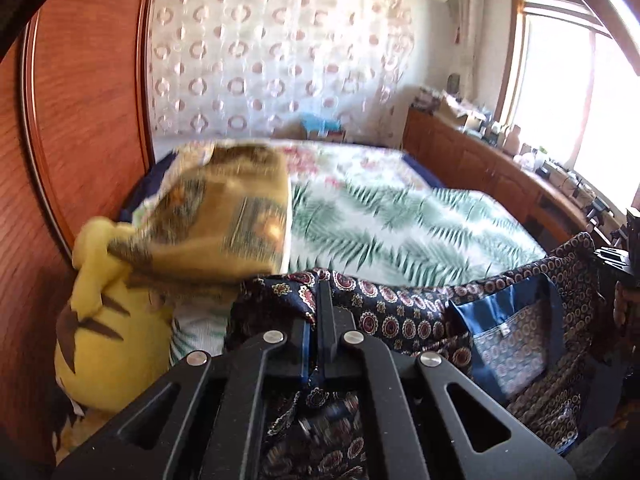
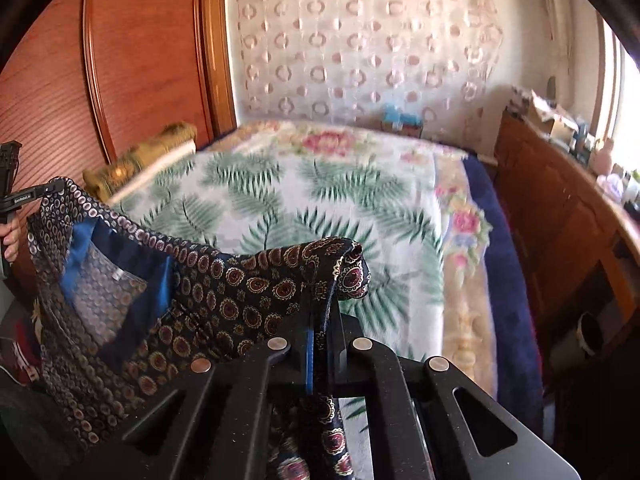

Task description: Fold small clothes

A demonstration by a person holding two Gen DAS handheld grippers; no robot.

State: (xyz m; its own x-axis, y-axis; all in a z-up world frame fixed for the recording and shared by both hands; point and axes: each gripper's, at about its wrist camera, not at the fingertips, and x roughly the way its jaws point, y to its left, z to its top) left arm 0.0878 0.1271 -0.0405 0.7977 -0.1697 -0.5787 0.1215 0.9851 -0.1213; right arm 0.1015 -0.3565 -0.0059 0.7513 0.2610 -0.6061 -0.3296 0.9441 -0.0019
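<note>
Above the bed [image 2: 360, 184]: garment [image 2: 224, 284] pinched in both jaws at thin edges; slick cloth may slip free.

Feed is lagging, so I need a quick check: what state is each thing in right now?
left gripper: shut on patterned garment
right gripper: shut on patterned garment
patterned garment: lifted, hanging between both grippers, lining showing
bedspread: spread flat
yellow pillow: propped against the headboard

Bed [image 2: 280, 200] under a palm-leaf sheet; yellow striped plush [image 1: 104, 336] beside an ochre pillow [image 1: 224, 216]. Wooden wardrobe [image 2: 140, 60] at left, cluttered sideboard [image 1: 480, 160] below the window [image 1: 580, 80].
</note>
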